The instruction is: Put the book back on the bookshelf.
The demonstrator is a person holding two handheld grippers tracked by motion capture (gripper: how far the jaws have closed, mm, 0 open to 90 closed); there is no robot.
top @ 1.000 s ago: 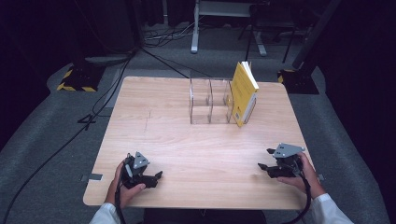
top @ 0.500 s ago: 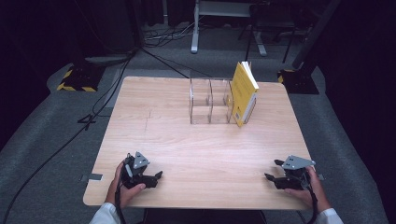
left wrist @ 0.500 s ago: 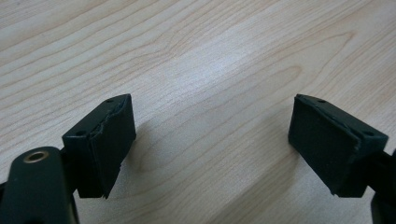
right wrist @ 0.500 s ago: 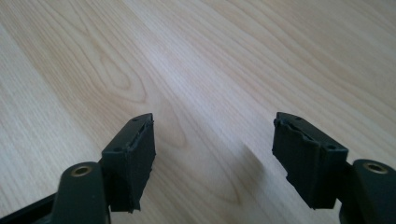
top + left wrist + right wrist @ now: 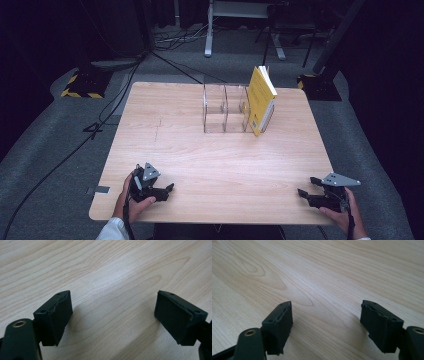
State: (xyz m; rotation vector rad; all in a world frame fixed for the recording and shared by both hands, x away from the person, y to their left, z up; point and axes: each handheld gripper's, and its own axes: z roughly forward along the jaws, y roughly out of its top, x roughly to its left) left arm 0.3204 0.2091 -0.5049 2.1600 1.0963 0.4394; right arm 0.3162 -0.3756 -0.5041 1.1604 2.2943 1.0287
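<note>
Evidently both tongs, left (image 5: 167, 189) and right (image 5: 302, 192), are resting open and empty on the surface (image 5: 220, 160), the right's jaws just opening; reaching the yellow book (image 5: 260, 97) comes next.

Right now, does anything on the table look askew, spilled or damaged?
Nothing stands out. The yellow book stands upright in the clear divider rack, leaning slightly, and both grippers sit open and empty at the table's near edge.

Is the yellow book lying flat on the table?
No, the yellow book stands upright at the right end of the clear rack.
</note>
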